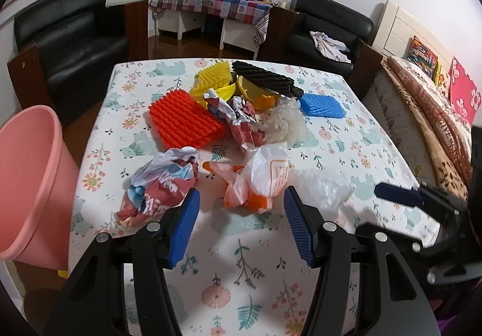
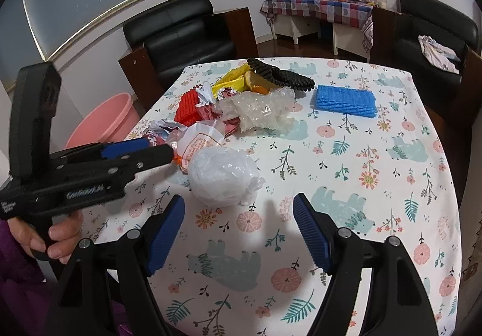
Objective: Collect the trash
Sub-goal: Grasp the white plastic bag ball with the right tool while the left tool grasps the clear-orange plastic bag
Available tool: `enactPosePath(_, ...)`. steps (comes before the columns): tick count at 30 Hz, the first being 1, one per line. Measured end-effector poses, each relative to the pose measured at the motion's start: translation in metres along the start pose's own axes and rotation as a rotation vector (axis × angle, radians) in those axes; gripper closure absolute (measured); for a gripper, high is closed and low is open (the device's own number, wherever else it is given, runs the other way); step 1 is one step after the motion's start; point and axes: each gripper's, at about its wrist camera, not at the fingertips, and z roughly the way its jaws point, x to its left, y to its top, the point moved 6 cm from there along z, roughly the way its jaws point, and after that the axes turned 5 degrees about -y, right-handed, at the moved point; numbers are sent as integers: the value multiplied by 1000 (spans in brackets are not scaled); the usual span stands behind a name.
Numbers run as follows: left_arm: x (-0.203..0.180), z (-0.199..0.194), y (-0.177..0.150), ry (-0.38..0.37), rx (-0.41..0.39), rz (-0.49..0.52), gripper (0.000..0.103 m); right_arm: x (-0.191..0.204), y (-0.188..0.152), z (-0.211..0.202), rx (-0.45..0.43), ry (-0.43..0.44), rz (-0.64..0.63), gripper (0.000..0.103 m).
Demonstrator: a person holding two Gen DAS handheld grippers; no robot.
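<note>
Trash lies in a heap on the floral table (image 1: 241, 290): an orange-and-white plastic bag (image 1: 259, 176), a crumpled red-and-blue wrapper (image 1: 159, 185), a white plastic bag (image 2: 223, 175), clear crumpled plastic (image 2: 262, 110), and red (image 1: 183, 122), yellow (image 1: 211, 78), black (image 1: 268, 78) and blue (image 1: 322, 105) foam nets. My left gripper (image 1: 242, 200) is open, just short of the orange-and-white bag. My right gripper (image 2: 238, 206) is open, just short of the white bag. A pink bin (image 1: 27, 185) stands left of the table.
Black armchairs (image 1: 69, 35) stand beyond the table's far edge. A bed (image 1: 430, 113) runs along the right side. A far table with a checked cloth (image 1: 211, 3) stands by the wall. The pink bin also shows in the right wrist view (image 2: 102, 119).
</note>
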Motion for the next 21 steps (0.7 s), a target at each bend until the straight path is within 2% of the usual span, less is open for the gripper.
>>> enactPosePath(3,0,7,5,-14,13,-20,45,-2,0,1,1,8,10,29)
enactPosePath(11,-3,30,6,4,67,-22,45,-2,3,6,12,34,4,29)
enactPosePath(17,1,33,6,-7,70,-37,45,-1,7,11,15,70,3,29)
enactPosePath(19,2,31,6,-22,67,-37,58,-1,7,14,22,77,6,29)
enactPosePath(21,3,29,5,-28,66,-43,65,-2,6,16,30,83,13,29)
